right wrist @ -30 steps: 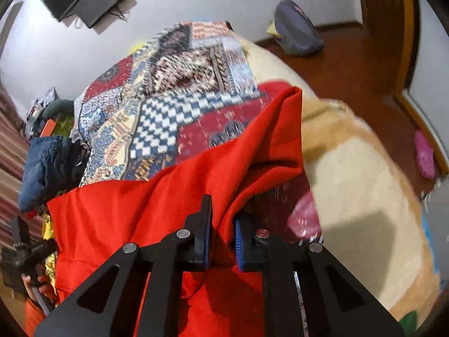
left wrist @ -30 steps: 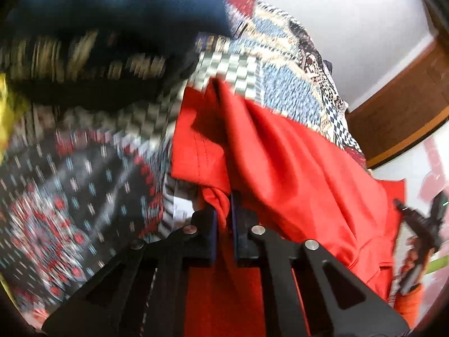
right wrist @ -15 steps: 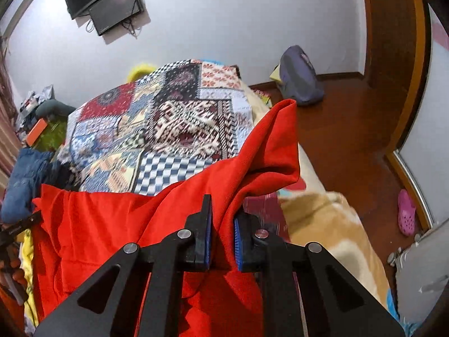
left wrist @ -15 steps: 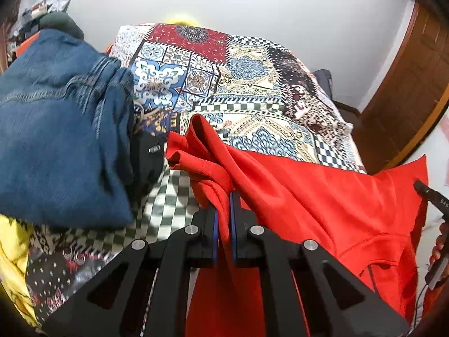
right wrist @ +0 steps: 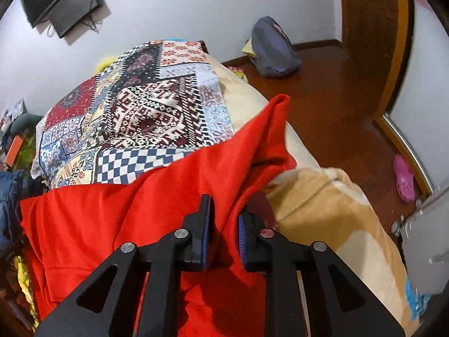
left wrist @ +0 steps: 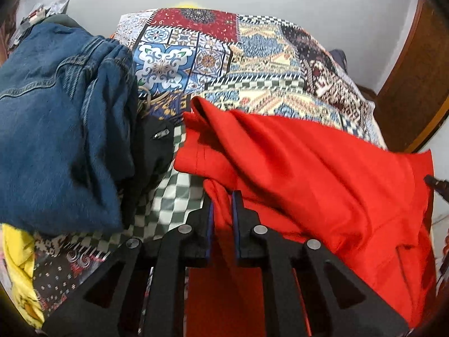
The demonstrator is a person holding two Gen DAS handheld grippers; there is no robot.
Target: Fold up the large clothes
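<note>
A large red garment (left wrist: 308,168) hangs stretched between my two grippers above a bed with a patchwork cover (left wrist: 224,56). My left gripper (left wrist: 223,199) is shut on a bunched left corner of the red garment. My right gripper (right wrist: 224,210) is shut on the garment's right edge (right wrist: 168,210), and a corner of cloth sticks up past its fingers. The lower part of the garment is hidden below both grippers.
Folded blue jeans (left wrist: 56,126) and a black garment (left wrist: 153,146) lie on the bed's left side, with yellow cloth (left wrist: 19,266) below them. A beige blanket (right wrist: 336,210) covers the bed's right side. A wooden floor (right wrist: 336,90), a grey bag (right wrist: 272,47), a pink shoe (right wrist: 404,177) and a wall screen (right wrist: 64,2) lie beyond.
Both grippers have risen and tilted up with the red garment still held. The garment now spreads wider between them, and the whole bed has come into view.
</note>
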